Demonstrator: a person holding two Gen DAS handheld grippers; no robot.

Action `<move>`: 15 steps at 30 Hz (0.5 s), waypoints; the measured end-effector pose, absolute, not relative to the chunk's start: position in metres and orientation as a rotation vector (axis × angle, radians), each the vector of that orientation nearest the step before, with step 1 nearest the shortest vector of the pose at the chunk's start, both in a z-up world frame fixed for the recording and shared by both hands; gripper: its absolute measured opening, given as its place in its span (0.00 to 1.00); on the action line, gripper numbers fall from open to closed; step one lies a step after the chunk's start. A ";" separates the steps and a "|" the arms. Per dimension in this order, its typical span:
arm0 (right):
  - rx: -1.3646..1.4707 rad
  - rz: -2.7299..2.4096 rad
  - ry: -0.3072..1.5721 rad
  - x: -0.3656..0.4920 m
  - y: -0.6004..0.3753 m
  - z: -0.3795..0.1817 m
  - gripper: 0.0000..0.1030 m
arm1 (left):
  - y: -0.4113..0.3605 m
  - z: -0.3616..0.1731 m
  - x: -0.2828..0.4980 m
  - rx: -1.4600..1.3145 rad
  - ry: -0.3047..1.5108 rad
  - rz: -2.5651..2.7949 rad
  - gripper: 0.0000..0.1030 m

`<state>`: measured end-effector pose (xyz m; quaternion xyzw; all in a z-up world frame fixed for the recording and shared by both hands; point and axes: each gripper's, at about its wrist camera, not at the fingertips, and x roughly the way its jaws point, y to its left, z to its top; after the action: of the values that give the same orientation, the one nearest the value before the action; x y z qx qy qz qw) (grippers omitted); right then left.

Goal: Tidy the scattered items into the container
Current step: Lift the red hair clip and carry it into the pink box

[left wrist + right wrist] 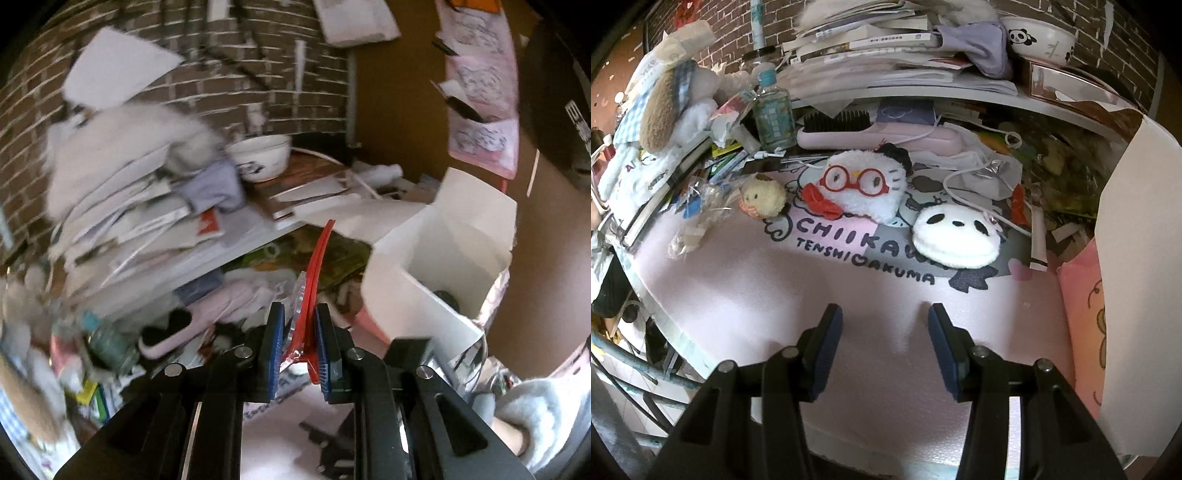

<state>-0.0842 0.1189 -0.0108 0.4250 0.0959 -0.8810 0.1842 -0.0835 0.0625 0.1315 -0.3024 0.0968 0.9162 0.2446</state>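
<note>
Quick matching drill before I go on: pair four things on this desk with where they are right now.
Things:
1. red clip
2. panda plush
3. panda bowl
4. right tool

Places or states:
a. on the upper shelf
b. open above the pink mat
c. gripped in the left tool
d. lying on the mat's lettering

Pairs: 1-c, 2-d, 3-a, 4-b

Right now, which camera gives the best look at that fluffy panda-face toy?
The right wrist view: the panda plush lies whole and sharp on the pink mat. The left wrist view does not show it.
</note>
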 end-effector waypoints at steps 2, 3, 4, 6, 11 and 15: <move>1.198 -2.483 0.269 -0.084 0.119 -0.011 0.44 | 0.076 0.135 -0.086 -0.829 0.293 2.467 0.11; 1.197 -2.483 0.269 -0.084 0.119 -0.011 0.44 | 0.083 0.137 -0.086 -0.831 0.309 2.448 0.11; 1.197 -2.483 0.268 -0.084 0.119 -0.011 0.45 | 0.091 0.139 -0.087 -0.835 0.325 2.423 0.11; 1.196 -2.482 0.265 -0.084 0.119 -0.011 0.48 | 0.106 0.142 -0.090 -0.853 0.353 2.371 0.11; 1.190 -2.482 0.255 -0.083 0.120 -0.011 0.49 | 0.142 0.140 -0.096 -0.914 0.453 2.269 0.11; 1.187 -2.481 0.250 -0.083 0.121 -0.011 0.49 | 0.166 0.136 -0.099 -0.964 0.531 2.200 0.11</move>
<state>-0.0833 0.1207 -0.0112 0.4220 0.0887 -0.8822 0.1889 -0.0985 0.1662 0.1361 -0.3693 0.2036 0.8428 0.3344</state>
